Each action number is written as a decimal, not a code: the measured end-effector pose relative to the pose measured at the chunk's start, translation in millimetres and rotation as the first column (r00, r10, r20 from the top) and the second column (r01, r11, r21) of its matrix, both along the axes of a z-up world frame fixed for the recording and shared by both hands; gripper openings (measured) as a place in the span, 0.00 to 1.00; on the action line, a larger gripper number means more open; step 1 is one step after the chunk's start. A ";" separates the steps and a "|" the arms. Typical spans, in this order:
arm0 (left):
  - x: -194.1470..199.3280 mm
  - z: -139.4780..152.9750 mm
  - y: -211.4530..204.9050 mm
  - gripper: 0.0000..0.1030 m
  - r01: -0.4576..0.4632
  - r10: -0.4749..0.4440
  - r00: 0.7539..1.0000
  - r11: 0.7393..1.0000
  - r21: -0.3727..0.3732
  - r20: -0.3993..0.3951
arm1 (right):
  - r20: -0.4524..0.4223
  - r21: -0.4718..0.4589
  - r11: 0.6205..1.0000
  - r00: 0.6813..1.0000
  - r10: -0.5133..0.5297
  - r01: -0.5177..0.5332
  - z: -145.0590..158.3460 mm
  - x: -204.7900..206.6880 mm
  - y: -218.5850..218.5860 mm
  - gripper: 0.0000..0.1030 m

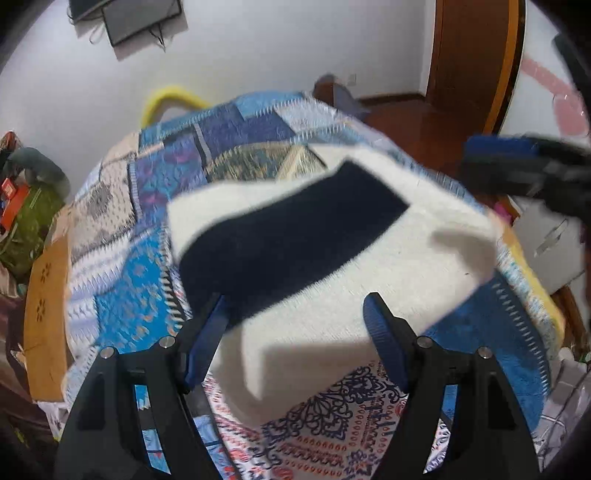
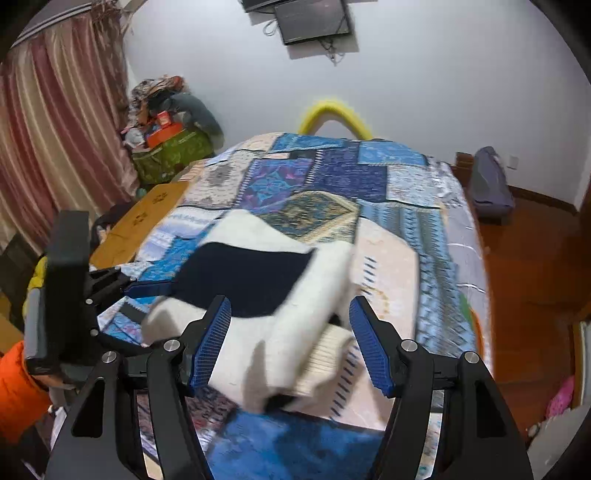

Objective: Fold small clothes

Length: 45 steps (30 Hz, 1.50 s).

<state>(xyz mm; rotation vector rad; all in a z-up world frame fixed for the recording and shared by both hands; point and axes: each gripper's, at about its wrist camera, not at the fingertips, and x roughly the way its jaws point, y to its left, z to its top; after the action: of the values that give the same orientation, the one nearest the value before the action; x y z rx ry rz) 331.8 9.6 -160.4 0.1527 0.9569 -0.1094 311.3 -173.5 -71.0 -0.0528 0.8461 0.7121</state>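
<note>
- Lying on the bed is 1 white garment with 1 dark navy panel across it; motion blur hides its exact shape and how its layers sit.
- From the left wrist view, the left claw has its 2 blue-padded fingers spread wide, with nothing pinched between the pads; the near edge of the garment lies between them, and whether the left pad touches the cloth cannot be told.
- That view alone shows a brown wooden door at the upper right and bare reddish floor past the far corner of the bed.
- It also catches the right claw at the right edge, blurred, near the garment's right side.
- From the right wrist view, the right claw is likewise wide open and holds nothing; the garment's rumpled near end lies between its 2 fingers.
- This view alone shows 1 striped pink curtain on the left, 1 green bag piled with clutter, and the person's orange sleeve at the lower left.
- The left claw reaches in from the left, its fingertip at the navy panel's edge.
- Both views show 1 patchwork quilt, 1 yellow loop behind the bed and 1 dark screen on the white wall.
</note>
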 end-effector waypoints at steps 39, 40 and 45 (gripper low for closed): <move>0.4 -23.2 107.9 0.86 -0.203 0.183 0.978 0.933 -0.297 -0.097 | -0.092 -0.071 0.997 0.995 -0.033 0.027 -43.8 2.5 -17.0 0.76; 4.3 -27.1 108.1 0.86 -0.210 0.181 0.976 0.923 -0.323 -0.118 | -0.110 -0.056 0.998 0.993 -0.043 0.037 -46.8 8.6 -15.5 0.77; 29.4 -64.2 106.5 0.86 -0.253 0.145 0.955 0.858 -0.447 -0.260 | -0.284 -0.021 0.998 0.957 -0.058 0.055 -88.5 35.4 -10.5 0.80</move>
<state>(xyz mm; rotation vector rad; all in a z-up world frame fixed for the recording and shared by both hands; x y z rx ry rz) 361.2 116.1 -224.5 -0.4259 1.1320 -0.1690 346.7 -184.0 -159.5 0.0639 1.1233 0.6693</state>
